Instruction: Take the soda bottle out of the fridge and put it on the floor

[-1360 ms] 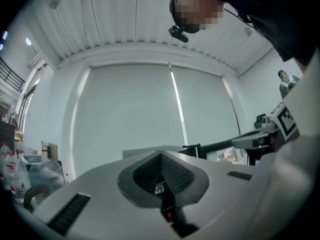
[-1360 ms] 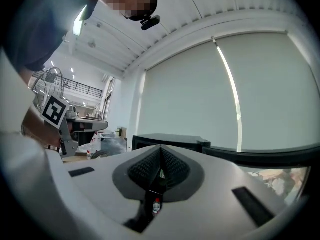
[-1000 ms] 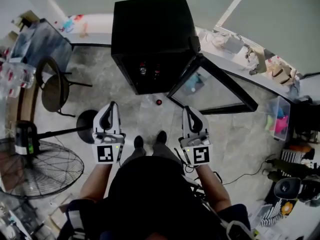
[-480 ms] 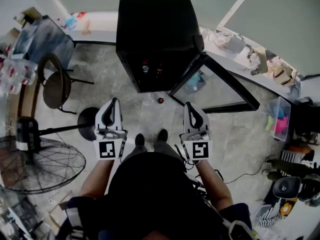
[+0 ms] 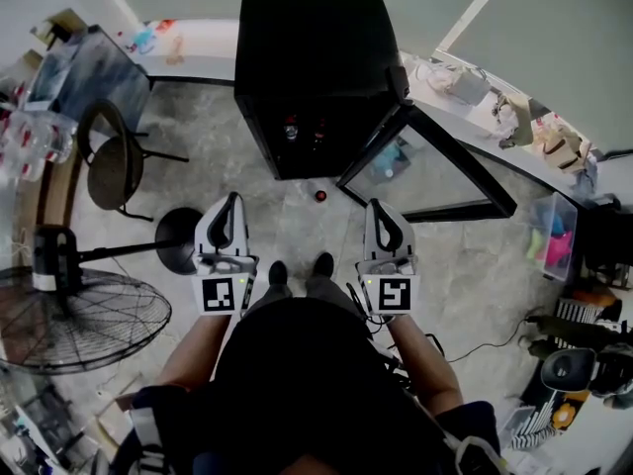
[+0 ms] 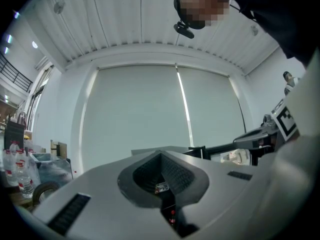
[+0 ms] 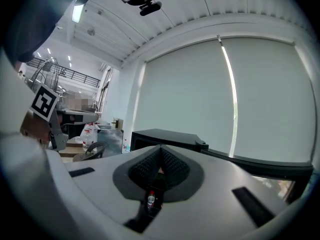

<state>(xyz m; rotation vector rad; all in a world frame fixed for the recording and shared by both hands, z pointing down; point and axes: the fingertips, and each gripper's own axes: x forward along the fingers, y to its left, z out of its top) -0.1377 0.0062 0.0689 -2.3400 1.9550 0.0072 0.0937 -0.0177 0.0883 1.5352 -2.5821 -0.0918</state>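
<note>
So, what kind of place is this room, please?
Probably a workshop or lab space rather than a home: a black cube-shaped fridge with open glass door stands on bare grey stone floor, beside a round wire-caged floor fan and a cluttered white wall ledge.

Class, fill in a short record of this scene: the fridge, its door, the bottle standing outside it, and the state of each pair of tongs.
Fridge: black fridge, more bottles inside
Door: glass door, swung open to the picture's right
Bottle outside: red-capped bottle, upright on the floor before the fridge
Left tongs: shut, empty, apart from the bottle
Right tongs: shut, empty, apart from the bottle
</note>
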